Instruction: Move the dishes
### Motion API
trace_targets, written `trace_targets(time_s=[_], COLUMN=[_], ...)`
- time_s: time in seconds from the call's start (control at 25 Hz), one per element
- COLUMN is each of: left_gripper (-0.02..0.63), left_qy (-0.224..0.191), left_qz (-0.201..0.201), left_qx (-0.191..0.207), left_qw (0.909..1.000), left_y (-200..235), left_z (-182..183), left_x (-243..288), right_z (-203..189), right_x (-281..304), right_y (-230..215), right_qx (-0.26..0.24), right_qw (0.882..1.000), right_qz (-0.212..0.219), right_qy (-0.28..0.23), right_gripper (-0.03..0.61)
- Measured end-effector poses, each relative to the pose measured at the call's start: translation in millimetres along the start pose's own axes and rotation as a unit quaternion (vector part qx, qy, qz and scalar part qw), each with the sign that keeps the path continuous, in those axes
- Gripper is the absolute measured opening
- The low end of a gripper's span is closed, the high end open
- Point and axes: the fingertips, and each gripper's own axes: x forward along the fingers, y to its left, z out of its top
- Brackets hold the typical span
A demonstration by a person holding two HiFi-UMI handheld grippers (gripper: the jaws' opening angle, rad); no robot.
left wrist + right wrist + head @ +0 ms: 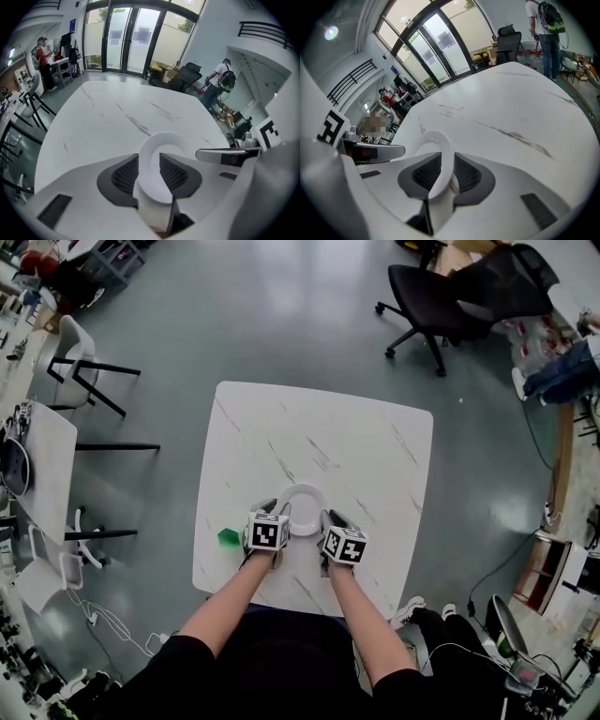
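Resting near the front edge of the table (309,427), the white plate (305,512) is clamped at its rim by the right gripper (447,155) yet sits loose between the left gripper's (149,157) parted jaws; one-sided lifting could tip it.

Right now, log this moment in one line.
plate: near side of table | left gripper: open, plate rim between jaws | right gripper: shut on plate rim

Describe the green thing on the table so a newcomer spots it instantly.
On the white marble table, look at the near edge, just left of the left gripper. The small green block sits there alone, the only coloured thing on the white top.
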Motion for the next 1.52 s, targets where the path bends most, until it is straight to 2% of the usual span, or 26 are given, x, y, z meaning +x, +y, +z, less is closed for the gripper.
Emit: trace_targets(time_s=[0.28,0.52,0.64,0.8,1.0,1.24,1.36,1.52], left_gripper=[0.152,0.152,0.149,0.133,0.097,0.095,0.095,0.095], left_qy=[0.033,0.054,0.061,0.065,0.064,0.064,0.073,0.082], left_qz=[0.002,-0.009,-0.007,-0.011,-0.028,-0.038,-0.045,-0.051], left_qx=[-0.008,-0.033,-0.019,-0.007,-0.013,-0.005,0.016,0.044], left_qw=[0.9994,0.9979,0.9979,0.9978,0.9975,0.9972,0.9962,0.9944], left_y=[11.3,13.9,11.3,4.8,-7.6,-34.7,-52.6,-77.1], left_z=[-14.0,-18.3,-20.7,-21.5,-17.6,-16.9,-21.0,-38.7], left_x=[15.0,22.3,23.6,23.1,20.0,8.1,2.5,-1.8], right_z=[-7.4,-6.9,-6.3,-4.4,-4.6,-2.7,-3.5,-23.2], right_x=[3.5,5.7,8.0,5.0,-2.2,-30.9,-47.7,-69.1], right_y=[-2.6,-1.0,-3.9,-10.0,-23.8,-34.9,-44.2,-60.8], right_qx=[0.009,0.037,0.037,0.027,0.064,0.071,0.092,0.109], right_qw=[1.000,0.999,0.999,0.999,0.998,0.997,0.996,0.994], right_qz=[0.002,0.012,0.012,0.006,0.007,-0.007,-0.004,-0.001], right_qy=[0.007,0.010,0.015,0.018,0.017,0.015,0.008,0.011], right_gripper=[0.100,0.093,0.061,0.061,0.058,0.058,0.058,0.058])
